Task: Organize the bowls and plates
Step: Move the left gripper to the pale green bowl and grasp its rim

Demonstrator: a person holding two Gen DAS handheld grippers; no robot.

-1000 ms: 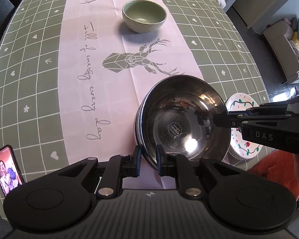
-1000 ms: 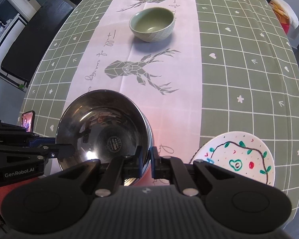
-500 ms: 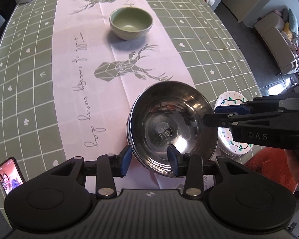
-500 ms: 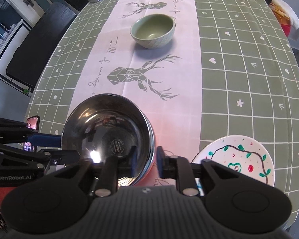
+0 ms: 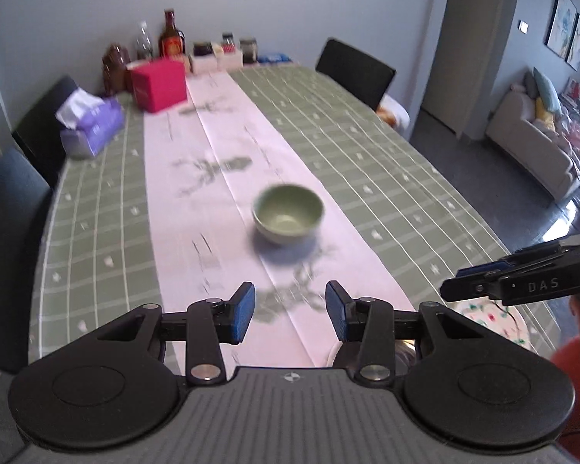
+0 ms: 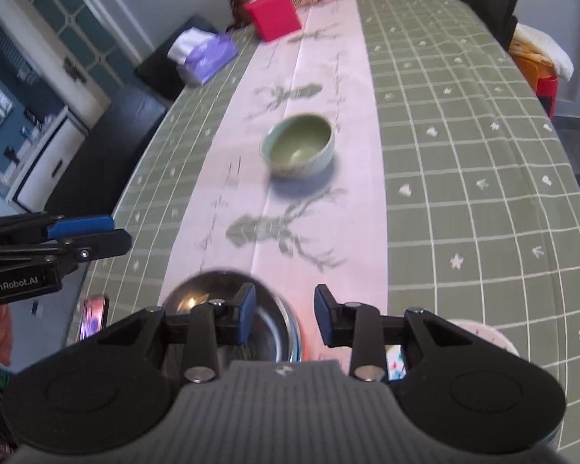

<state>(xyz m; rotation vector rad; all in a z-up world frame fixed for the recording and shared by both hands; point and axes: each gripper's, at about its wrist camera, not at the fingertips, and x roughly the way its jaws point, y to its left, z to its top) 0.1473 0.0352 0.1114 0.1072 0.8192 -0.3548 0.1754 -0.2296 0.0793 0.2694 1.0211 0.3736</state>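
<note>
A green ceramic bowl (image 5: 288, 214) (image 6: 297, 149) stands on the pink runner mid-table, well ahead of both grippers. The steel bowl (image 6: 266, 321) rests on the runner at the near edge, partly hidden behind my right gripper's left finger. A painted plate (image 5: 495, 319) (image 6: 487, 334) lies to its right, mostly hidden. My left gripper (image 5: 290, 311) is open and holds nothing. My right gripper (image 6: 285, 311) has its jaws opening, with nothing between them. Each gripper shows in the other's view: the right gripper (image 5: 479, 282) and the left gripper (image 6: 96, 232).
A phone (image 6: 92, 315) lies at the table's near left edge. At the far end stand a red box (image 5: 158, 83), a purple tissue box (image 5: 92, 127), and bottles and jars (image 5: 170, 38). Black chairs (image 5: 353, 69) flank the table. A person's red sleeve (image 5: 576, 379) is at the right.
Both grippers let go of the steel bowl's rim and opened. Both rose and tipped upward, so the bowl dropped to the bottom of the views and the far table end appeared.
</note>
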